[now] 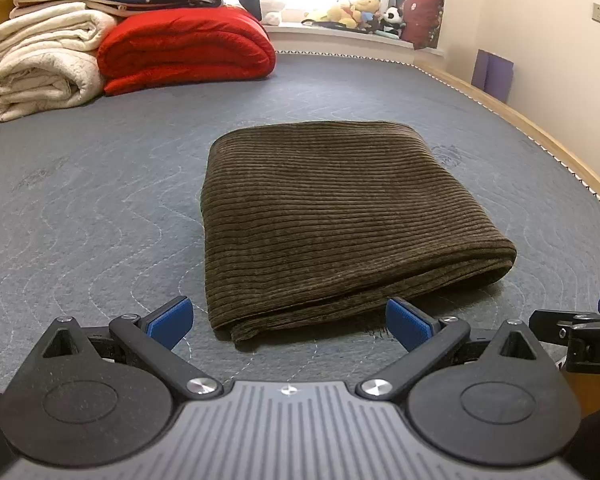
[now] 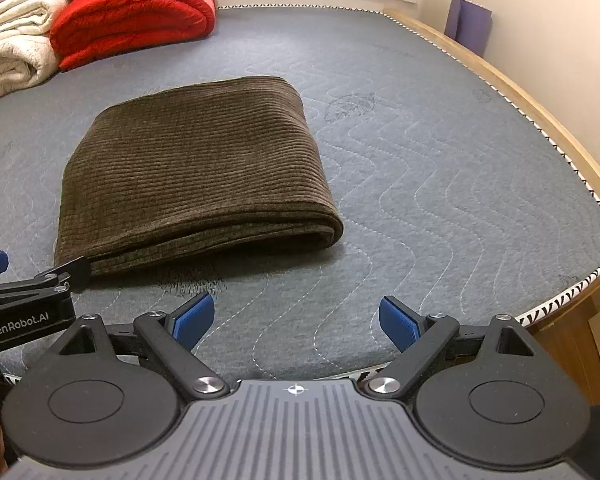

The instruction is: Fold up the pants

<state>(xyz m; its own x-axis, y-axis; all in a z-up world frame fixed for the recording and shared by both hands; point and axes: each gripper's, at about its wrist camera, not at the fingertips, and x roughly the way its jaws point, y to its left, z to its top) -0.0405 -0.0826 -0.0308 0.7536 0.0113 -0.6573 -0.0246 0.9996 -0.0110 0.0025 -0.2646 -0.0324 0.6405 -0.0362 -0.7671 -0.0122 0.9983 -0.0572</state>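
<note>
Dark brown corduroy pants [image 1: 332,216] lie folded into a thick, neat rectangle on the grey quilted mattress [image 1: 100,208]. The stacked folded edge faces me. My left gripper [image 1: 288,322] is open just in front of that near edge, its blue pads apart and holding nothing. In the right wrist view the pants [image 2: 196,168] lie to the upper left. My right gripper [image 2: 296,320] is open over bare mattress [image 2: 440,184], to the right of the pants and clear of them. Part of the left gripper [image 2: 24,300] shows at the left edge there.
A rolled red blanket [image 1: 188,48] and stacked cream blankets [image 1: 44,64] sit at the far left of the bed. Plush toys [image 1: 356,10] and a red cushion [image 1: 422,18] line the windowsill. A wooden bed frame [image 2: 532,100] and wall bound the right side.
</note>
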